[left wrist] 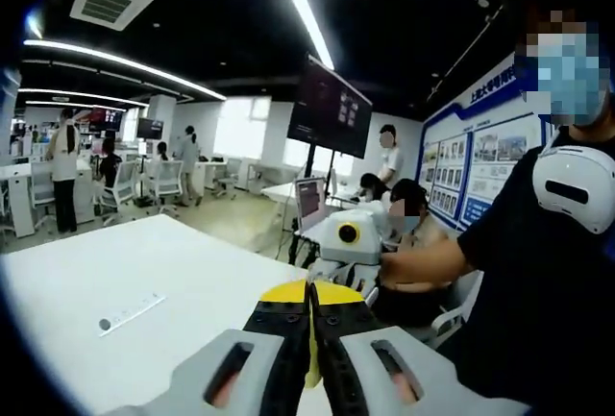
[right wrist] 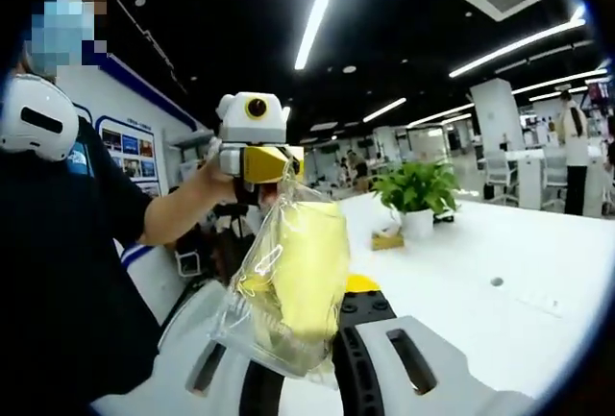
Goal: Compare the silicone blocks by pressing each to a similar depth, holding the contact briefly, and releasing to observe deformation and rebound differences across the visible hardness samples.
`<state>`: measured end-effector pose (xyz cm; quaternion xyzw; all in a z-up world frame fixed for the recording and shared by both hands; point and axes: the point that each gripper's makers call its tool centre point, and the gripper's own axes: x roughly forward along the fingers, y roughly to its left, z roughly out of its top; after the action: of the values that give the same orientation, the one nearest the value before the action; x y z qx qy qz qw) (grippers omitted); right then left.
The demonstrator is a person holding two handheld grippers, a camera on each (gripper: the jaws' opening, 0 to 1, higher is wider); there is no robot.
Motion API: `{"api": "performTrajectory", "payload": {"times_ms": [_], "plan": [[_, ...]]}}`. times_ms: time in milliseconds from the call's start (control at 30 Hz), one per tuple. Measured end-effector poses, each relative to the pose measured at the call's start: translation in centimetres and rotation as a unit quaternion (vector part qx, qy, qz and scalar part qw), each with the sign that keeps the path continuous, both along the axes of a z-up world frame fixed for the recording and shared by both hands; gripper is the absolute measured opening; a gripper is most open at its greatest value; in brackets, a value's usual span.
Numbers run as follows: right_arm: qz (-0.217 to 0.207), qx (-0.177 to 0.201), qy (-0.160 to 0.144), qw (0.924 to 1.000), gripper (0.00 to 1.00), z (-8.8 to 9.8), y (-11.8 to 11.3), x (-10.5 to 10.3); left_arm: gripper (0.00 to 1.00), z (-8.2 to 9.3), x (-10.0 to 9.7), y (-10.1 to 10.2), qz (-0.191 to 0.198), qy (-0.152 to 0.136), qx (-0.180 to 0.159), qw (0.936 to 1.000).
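The left gripper [left wrist: 310, 325] is clenched, jaws together on a thin yellow edge. Ahead of the right gripper [right wrist: 312, 334] hangs a clear bag [right wrist: 288, 281] of yellow silicone blocks [right wrist: 306, 267] — long axis running from its jaws toward the left gripper, which pinches the top; the right's jaws grip the bottom.

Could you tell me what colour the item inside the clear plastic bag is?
Pale yellow; the plastic bag, hanging from the left tongs, shows best in the right gripper view.
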<state>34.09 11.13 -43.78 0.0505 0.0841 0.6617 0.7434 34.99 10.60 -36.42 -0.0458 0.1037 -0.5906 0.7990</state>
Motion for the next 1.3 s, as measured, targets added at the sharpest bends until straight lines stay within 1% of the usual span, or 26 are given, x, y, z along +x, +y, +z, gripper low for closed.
{"api": "performTrajectory", "payload": {"times_ms": [67,167,333,433,467,500,533,567,600,633,667,733,767,867,967,1033,1100,1200,1267,1300], "plan": [[0.001,-0.002,0.001,1.0000,0.08,-0.1,0.0,0.0,0.00,-0.1,0.0,0.0,0.001,-0.004,0.003,1.0000],[0.002,-0.003,-0.005,1.0000,0.07,0.0,0.0,0.0,0.00,0.0,0.1,0.1,-0.001,-0.005,0.001,1.0000],[0.008,-0.008,-0.010,0.9999,0.06,0.0,-0.2,-0.3,0.00,-0.2,-0.3,-0.3,-0.005,-0.002,0.002,1.0000],[0.003,-0.008,-0.013,0.9999,0.07,-0.1,-0.3,-0.2,0.00,-0.2,-0.5,-0.5,-0.005,-0.002,0.002,1.0000],[0.000,-0.006,-0.010,0.9999,0.07,-0.1,-0.3,-0.1,0.00,-0.2,-0.4,-0.5,-0.002,-0.002,0.001,1.0000],[0.002,-0.004,0.001,1.0000,0.08,-0.1,-0.3,-0.2,0.00,-0.2,-0.4,-0.5,-0.002,-0.001,0.000,1.0000],[0.000,0.001,0.018,0.9998,0.09,-0.1,-0.4,-0.1,0.00,-0.1,-0.5,-0.6,0.000,0.001,-0.001,1.0000],[-0.007,0.004,0.009,0.9999,0.09,0.0,-0.4,0.2,0.00,0.0,-0.4,-0.7,0.007,-0.007,-0.002,1.0000],[-0.011,0.006,0.005,0.9999,0.10,0.1,-0.5,0.3,0.00,0.1,-0.4,-0.8,0.008,-0.009,-0.007,0.9999],[-0.008,0.007,0.011,0.9999,0.11,0.0,-0.6,0.2,0.00,0.1,-0.4,-0.9,0.007,-0.005,-0.008,0.9999],[-0.010,0.018,0.030,0.9993,0.12,0.2,-0.8,0.2,0.00,0.3,-0.4,-1.0,0.009,0.001,-0.020,0.9998],[-0.011,0.028,0.032,0.9990,0.14,0.3,-1.0,0.1,0.00,0.5,-0.6,-1.3,0.005,0.029,-0.047,0.9985],[-0.013,0.030,0.035,0.9989,0.14,0.3,-1.1,0.0,0.00,0.5,-0.6,-1.3,0.004,0.031,-0.049,0.9983],[-0.029,0.024,0.018,0.9991,0.17,0.1,-1.3,0.2,0.00,0.1,-0.5,-1.5,0.003,0.035,-0.049,0.9982],[-0.041,0.030,0.024,0.9984,0.20,-0.2,-1.6,0.5,0.00,0.1,-0.5,-1.7,0.000,0.045,-0.058,0.9973],[-0.053,0.035,0.025,0.9977,0.24,-0.3,-1.9,0.9,0.00,0.0,-0.6,-1.8,-0.001,0.048,-0.060,0.9971],[-0.065,0.031,0.030,0.9970,0.28,-0.9,-2.2,1.3,0.00,-0.3,-0.5,-1.7,0.001,0.050,-0.060,0.9970],[-0.072,0.028,0.046,0.9959,0.30,-1.7,-2.6,1.6,0.00,-0.6,-0.3,-1.5,0.003,0.061,-0.068,0.9958],[-0.089,0.021,0.047,0.9947,0.31,-2.4,-2.9,2.0,0.00,-0.9,0.0,-1.3,0.012,0.065,-0.069,0.9955],[-0.098,0.008,0.040,0.9943,0.32,-2.9,-3.2,2.2,0.00,-1.0,0.1,-1.2,0.013,0.068,-0.068,0.9953]]}}
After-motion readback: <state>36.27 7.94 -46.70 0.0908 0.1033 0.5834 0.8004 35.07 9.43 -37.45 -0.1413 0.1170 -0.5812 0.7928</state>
